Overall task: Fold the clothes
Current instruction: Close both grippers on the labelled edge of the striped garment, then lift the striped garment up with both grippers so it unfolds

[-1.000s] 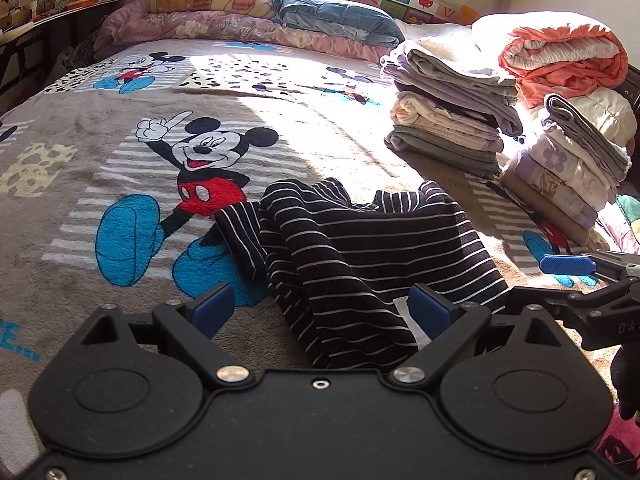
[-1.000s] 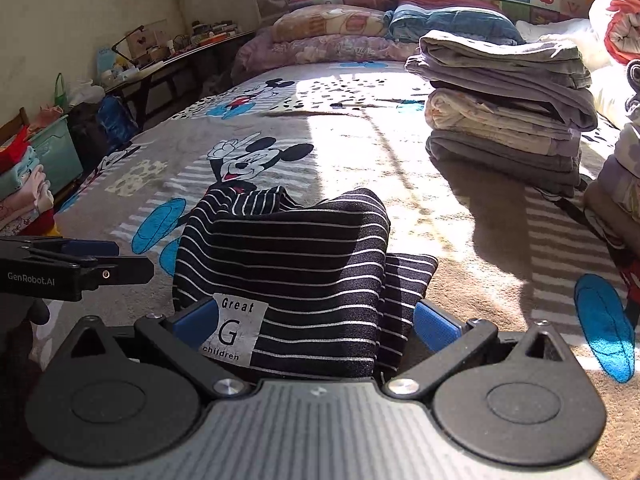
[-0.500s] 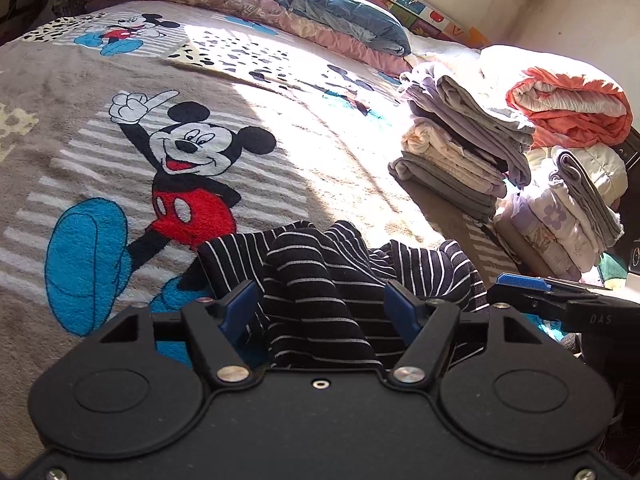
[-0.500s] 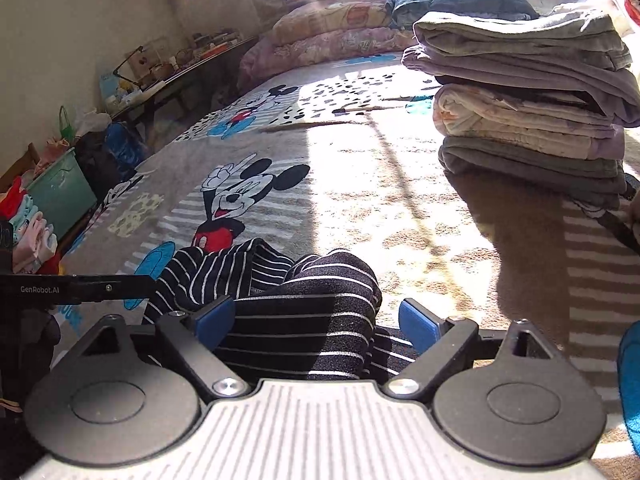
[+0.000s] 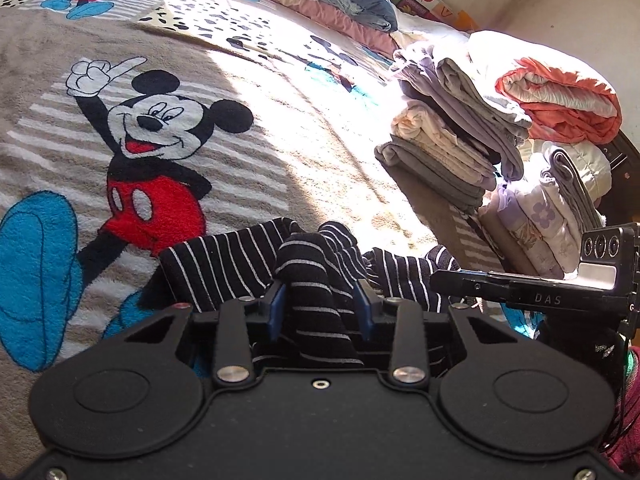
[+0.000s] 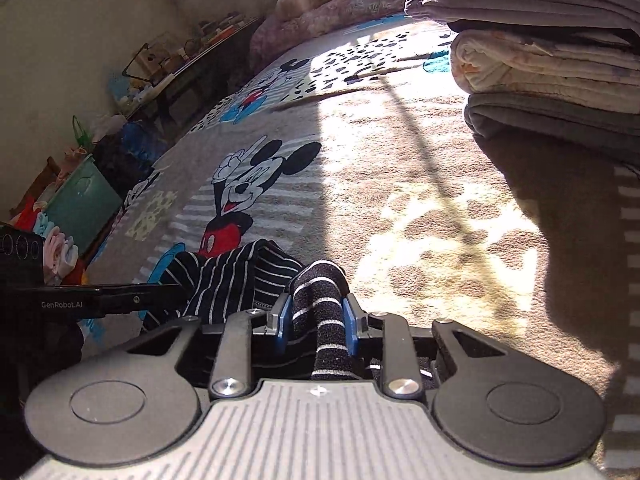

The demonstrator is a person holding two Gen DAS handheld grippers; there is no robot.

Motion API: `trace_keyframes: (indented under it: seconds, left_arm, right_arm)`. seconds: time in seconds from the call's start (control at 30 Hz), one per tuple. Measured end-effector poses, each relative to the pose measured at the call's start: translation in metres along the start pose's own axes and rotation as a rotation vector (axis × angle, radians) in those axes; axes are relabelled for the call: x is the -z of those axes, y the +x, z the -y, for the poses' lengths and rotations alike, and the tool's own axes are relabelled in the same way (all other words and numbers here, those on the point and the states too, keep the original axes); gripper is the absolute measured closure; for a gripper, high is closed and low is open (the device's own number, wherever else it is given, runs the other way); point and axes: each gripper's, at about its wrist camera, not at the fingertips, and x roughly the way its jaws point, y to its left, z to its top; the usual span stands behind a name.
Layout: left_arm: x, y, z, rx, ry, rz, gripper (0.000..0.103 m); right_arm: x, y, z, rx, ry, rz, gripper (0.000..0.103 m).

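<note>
A black garment with thin white stripes point(image 5: 224, 268) lies bunched on the Mickey Mouse blanket point(image 5: 240, 152) at the near edge of the bed. My left gripper point(image 5: 320, 308) is shut on a fold of this striped garment, its blue pads pinching the cloth. In the right wrist view the same striped garment point(image 6: 224, 280) spreads to the left, and my right gripper point(image 6: 316, 320) is shut on another fold of it. Each gripper shows in the other's view: the right one point(image 5: 500, 286) at the right, the left one point(image 6: 100, 298) at the left.
A stack of folded clothes point(image 5: 452, 136) stands on the right of the bed, with a second pile point(image 5: 552, 216) nearer and an orange quilt point(image 5: 560, 104) behind. Pillows point(image 5: 336, 4) line the far end. A green bin point(image 6: 80, 200) and a cluttered desk point(image 6: 188, 56) sit left of the bed.
Both grippers moved forward and down onto the striped garment and went from open to shut, each pinching a fold. The garment is now more bunched up.
</note>
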Motion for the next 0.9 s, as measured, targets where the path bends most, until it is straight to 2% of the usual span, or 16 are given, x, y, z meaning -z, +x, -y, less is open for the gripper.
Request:
trace_keyframes:
  seconds: [0.07, 0.17, 0.4, 0.6, 0.9]
  left_arm:
    - [0.001, -0.004, 0.005, -0.003, 0.024, 0.004, 0.089]
    - [0.002, -0.016, 0.012, 0.016, 0.028, 0.017, 0.091]
    - [-0.004, -0.057, 0.043, 0.059, 0.048, 0.078, 0.094]
    - [-0.018, -0.099, 0.074, 0.055, 0.093, 0.167, 0.095]
    - [-0.056, -0.149, 0.117, 0.042, 0.180, 0.280, 0.095]
  right_arm:
    - [0.001, -0.009, -0.003, 0.007, 0.004, 0.018, 0.086]
    - [0.004, -0.026, -0.008, 0.001, 0.017, 0.051, 0.088]
    - [-0.004, -0.079, -0.030, -0.050, 0.040, 0.140, 0.088]
    - [-0.023, -0.130, -0.062, -0.090, 0.008, 0.233, 0.089]
    - [-0.073, -0.178, -0.097, -0.086, -0.064, 0.337, 0.089]
